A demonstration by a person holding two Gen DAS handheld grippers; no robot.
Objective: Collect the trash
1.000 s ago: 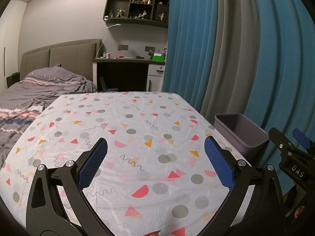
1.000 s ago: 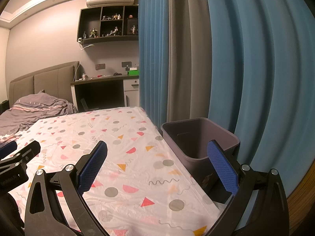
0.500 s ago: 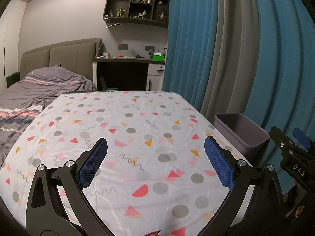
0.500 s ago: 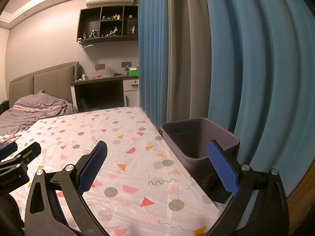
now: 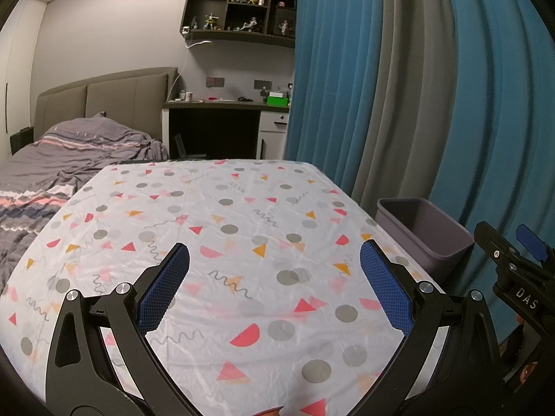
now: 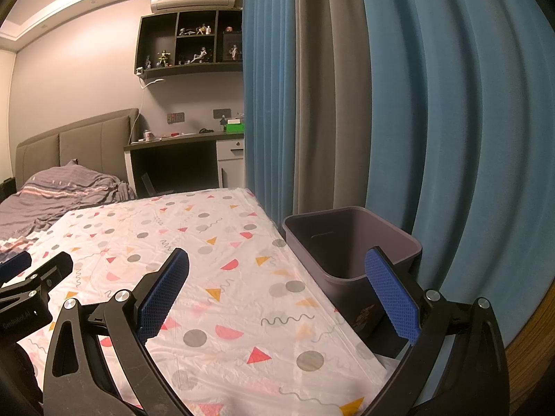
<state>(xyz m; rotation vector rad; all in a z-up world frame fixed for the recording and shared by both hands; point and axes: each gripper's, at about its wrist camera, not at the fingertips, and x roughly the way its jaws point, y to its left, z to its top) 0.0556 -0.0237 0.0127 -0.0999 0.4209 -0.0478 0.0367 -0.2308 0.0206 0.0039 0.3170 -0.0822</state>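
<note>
Left hand-held gripper [image 5: 274, 260] jaws wide apart over patterned bench [image 5: 242, 208], right hand-held gripper [image 6: 275, 265] likewise spread and holding nothing, grey trash bin [image 6: 350, 242] just beside bench's right edge, against blue curtain [image 6: 451, 121].

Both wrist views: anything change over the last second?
Almost nothing. In the right wrist view the left gripper sits slightly higher than before. Both grippers stay open and empty: the left one over the patterned tablecloth, the right near the bin. No trash is visible.
</note>
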